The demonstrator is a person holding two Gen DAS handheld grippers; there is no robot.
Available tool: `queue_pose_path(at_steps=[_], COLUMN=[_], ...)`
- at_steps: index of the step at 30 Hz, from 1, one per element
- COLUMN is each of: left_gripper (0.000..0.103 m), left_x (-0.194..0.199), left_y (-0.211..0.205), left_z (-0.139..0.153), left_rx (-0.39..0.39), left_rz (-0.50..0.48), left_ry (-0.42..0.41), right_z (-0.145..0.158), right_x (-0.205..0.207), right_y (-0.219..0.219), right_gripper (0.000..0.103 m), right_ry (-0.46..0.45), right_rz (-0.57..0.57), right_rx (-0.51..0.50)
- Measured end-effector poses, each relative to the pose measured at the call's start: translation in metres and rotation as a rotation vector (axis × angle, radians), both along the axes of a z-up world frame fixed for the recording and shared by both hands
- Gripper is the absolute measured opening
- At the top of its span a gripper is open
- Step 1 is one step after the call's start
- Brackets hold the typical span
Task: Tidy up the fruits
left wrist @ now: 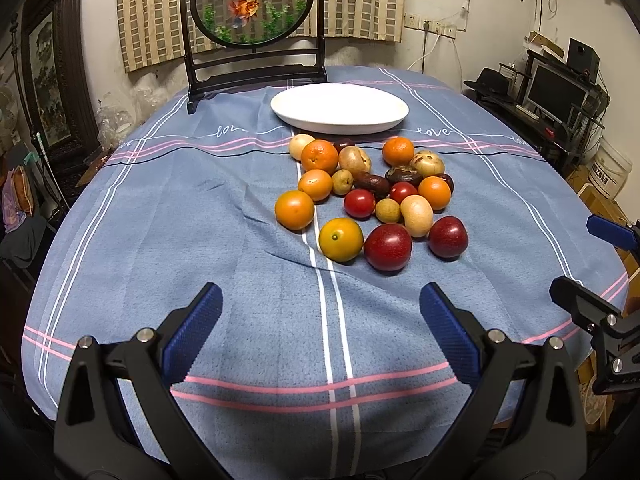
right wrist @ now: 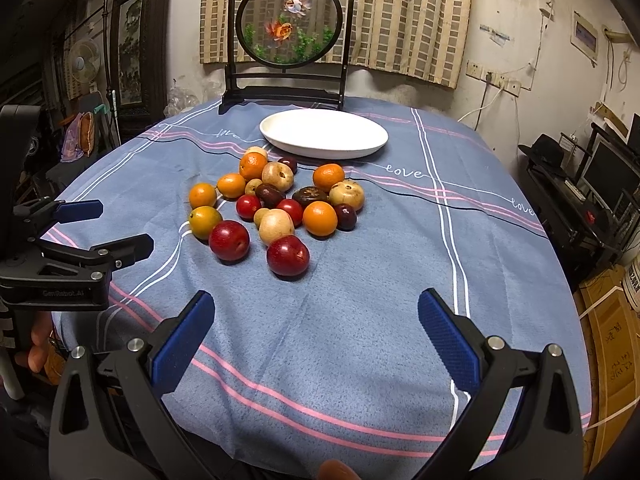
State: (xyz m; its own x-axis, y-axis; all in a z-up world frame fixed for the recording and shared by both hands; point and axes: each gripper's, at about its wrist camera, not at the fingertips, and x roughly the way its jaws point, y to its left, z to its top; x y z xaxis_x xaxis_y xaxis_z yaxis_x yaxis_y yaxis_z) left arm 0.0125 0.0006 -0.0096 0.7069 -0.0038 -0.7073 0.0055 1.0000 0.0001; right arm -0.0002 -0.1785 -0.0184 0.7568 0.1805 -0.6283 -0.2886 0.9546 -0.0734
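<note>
A pile of fruit (left wrist: 370, 196) (right wrist: 276, 208) lies mid-table on the blue cloth: several oranges, red plums, small tomatoes, tan and dark brown fruits. Behind it sits an empty white oval plate (left wrist: 339, 109) (right wrist: 323, 133). My left gripper (left wrist: 320, 312) is open, hovering over the cloth short of the pile; the nearest fruits are a yellow-orange one (left wrist: 341, 239) and a red plum (left wrist: 387, 247). My right gripper (right wrist: 316, 314) is open too, nearest a red plum (right wrist: 288, 256). Each gripper shows in the other's view: the right gripper (left wrist: 592, 268), the left gripper (right wrist: 108, 228).
A black-framed round goldfish screen (left wrist: 250, 4) (right wrist: 291, 20) stands at the table's far edge behind the plate. The tablecloth (left wrist: 200, 240) hangs over a rounded table. To the right are a monitor (left wrist: 556, 88) and shelves; to the left, a dark framed panel (left wrist: 44, 80).
</note>
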Motion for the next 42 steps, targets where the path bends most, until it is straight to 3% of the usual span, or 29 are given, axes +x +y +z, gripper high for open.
queue_pose_path(at_steps=[14, 20, 22, 25, 30, 36, 39, 42], left_gripper=[0.101, 0.1, 0.1, 0.099, 0.099, 0.099, 0.092, 0.07], left_x=[0.014, 0.026, 0.031, 0.035, 0.036, 0.035, 0.037, 0.041], left_y=[0.008, 0.016, 0.017, 0.017, 0.018, 0.016, 0.012, 0.004], left_z=[-0.011, -0.025, -0.03, -0.033, -0.032, -0.029, -0.028, -0.027], left_rx=[-0.031, -0.061, -0.067, -0.075, -0.09, -0.087, -0.078, -0.076], left_rz=[-0.02, -0.026, -0.044, -0.081, -0.131, -0.169, -0.189, -0.232], left_ry=[0.014, 0.049, 0.059, 0.054, 0.033, 0.01, 0.011, 0.023], right_z=[-0.009, -0.024, -0.029, -0.034, -0.046, -0.058, -0.061, -0.058], right_x=[0.022, 0.053, 0.064, 0.072, 0.095, 0.111, 0.113, 0.109], right_y=[-0.006, -0.017, -0.013, -0.003, 0.012, 0.021, 0.022, 0.018], right_gripper=[0.102, 0.102, 0.102, 0.094, 0.073, 0.059, 0.041, 0.041], right_ry=[0.022, 0.124, 0.155, 0.169, 0.223, 0.27, 0.284, 0.273], right_rz=[0.034, -0.002, 0.026, 0.072, 0.112, 0.146, 0.165, 0.16], right_rx=[0.077, 0.162, 0.148, 0.124, 0.094, 0.091, 0.112, 0.132])
